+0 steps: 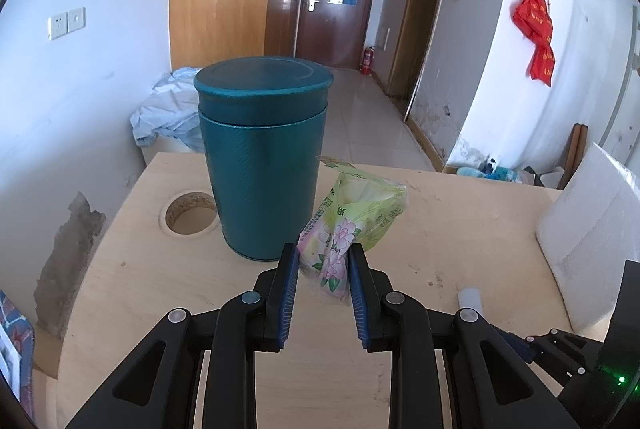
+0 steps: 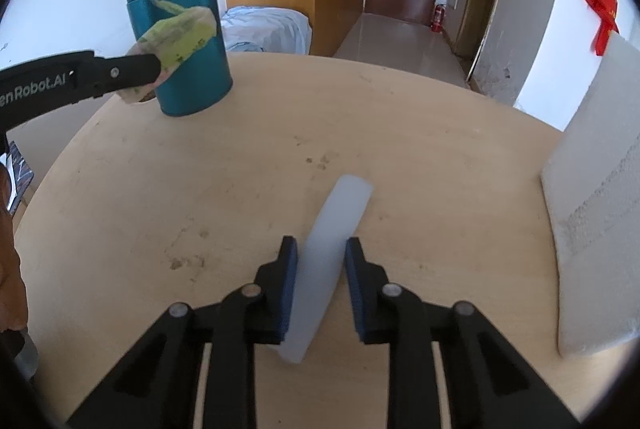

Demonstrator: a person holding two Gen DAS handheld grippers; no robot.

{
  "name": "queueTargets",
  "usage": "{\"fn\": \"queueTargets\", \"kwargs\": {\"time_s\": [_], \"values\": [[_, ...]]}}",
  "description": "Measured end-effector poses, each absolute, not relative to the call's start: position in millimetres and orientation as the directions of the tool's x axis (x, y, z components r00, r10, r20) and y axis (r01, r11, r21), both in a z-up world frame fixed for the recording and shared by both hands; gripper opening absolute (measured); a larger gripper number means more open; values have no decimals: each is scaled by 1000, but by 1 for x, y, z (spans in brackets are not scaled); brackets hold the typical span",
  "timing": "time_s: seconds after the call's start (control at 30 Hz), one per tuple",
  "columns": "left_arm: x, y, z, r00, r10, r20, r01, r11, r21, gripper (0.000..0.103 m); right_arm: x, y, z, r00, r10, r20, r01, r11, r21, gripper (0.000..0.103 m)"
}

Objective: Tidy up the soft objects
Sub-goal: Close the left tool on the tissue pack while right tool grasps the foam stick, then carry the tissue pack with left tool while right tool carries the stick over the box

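A soft tissue pack (image 1: 352, 221) in green wrapping with pink flowers sticks out between my left gripper's (image 1: 324, 253) blue pads, which are shut on its lower end. The right wrist view shows that pack (image 2: 180, 33) held above the table, in front of a lidded teal canister (image 2: 196, 85). In the left wrist view the canister (image 1: 264, 165) stands just left of the pack. My right gripper (image 2: 321, 245) is shut on a pale, translucent white soft strip (image 2: 340, 213), which runs forward from the pads over the tabletop.
A round light wooden table (image 1: 440, 229) has a circular hole (image 1: 190, 215) left of the canister. A white foam board (image 2: 592, 209) leans upright at the table's right edge. Crumpled pale cloth (image 1: 168, 113) lies beyond the table. A hallway with doors lies behind.
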State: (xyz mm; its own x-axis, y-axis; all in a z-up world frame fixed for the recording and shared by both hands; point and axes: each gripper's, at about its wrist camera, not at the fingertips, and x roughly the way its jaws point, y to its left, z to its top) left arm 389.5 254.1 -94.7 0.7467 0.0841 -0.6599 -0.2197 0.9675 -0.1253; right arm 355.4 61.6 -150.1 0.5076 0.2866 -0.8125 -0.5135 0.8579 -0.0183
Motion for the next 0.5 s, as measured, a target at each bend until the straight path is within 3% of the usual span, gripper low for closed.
{"fn": "queueTargets", "kwargs": {"time_s": [0.5], "values": [[381, 249, -91, 761, 73, -645, -204, 970, -131, 27, 343, 45, -134, 501, 368, -784, -535, 843, 54, 23]]}}
